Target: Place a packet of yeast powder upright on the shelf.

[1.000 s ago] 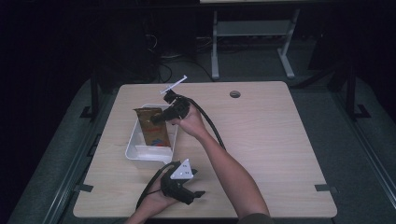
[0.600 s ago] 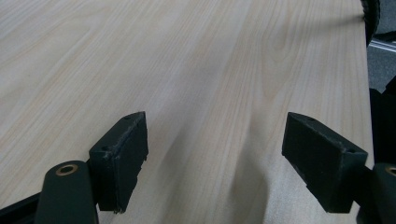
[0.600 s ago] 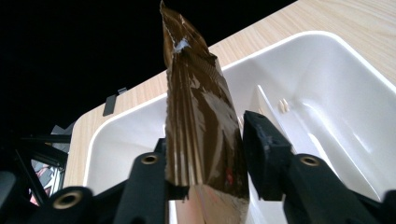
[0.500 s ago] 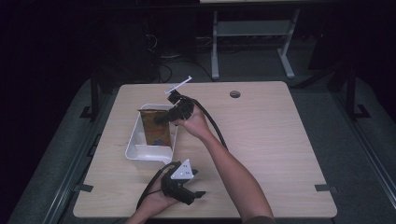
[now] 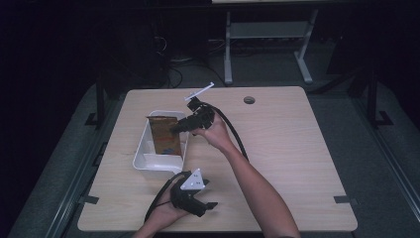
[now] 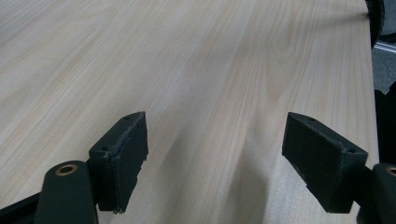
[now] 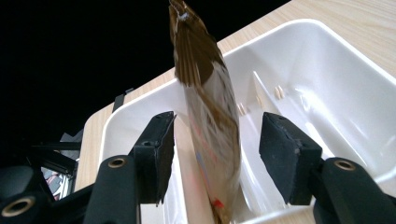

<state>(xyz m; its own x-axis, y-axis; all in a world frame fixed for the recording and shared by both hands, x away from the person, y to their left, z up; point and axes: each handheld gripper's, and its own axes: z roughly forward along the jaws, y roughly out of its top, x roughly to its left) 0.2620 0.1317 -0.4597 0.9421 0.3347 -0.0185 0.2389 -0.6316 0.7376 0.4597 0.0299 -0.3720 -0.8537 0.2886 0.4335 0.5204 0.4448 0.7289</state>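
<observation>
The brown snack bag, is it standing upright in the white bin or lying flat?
Upright. The brown bag stands on end inside the white bin, crimped top up, between the right claw's open jaws.

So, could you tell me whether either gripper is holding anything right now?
Nothing is held: the right gripper is open around the brown packet in the white bin; the left gripper is open.

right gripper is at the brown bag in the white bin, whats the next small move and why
Probably draw the right gripper straight back from the brown bag. Its jaws stand open on either side of the bag with gaps showing, and the bag's lower end already sits inside the white bin, so it looks released. The left gripper is open over bare table.
</observation>
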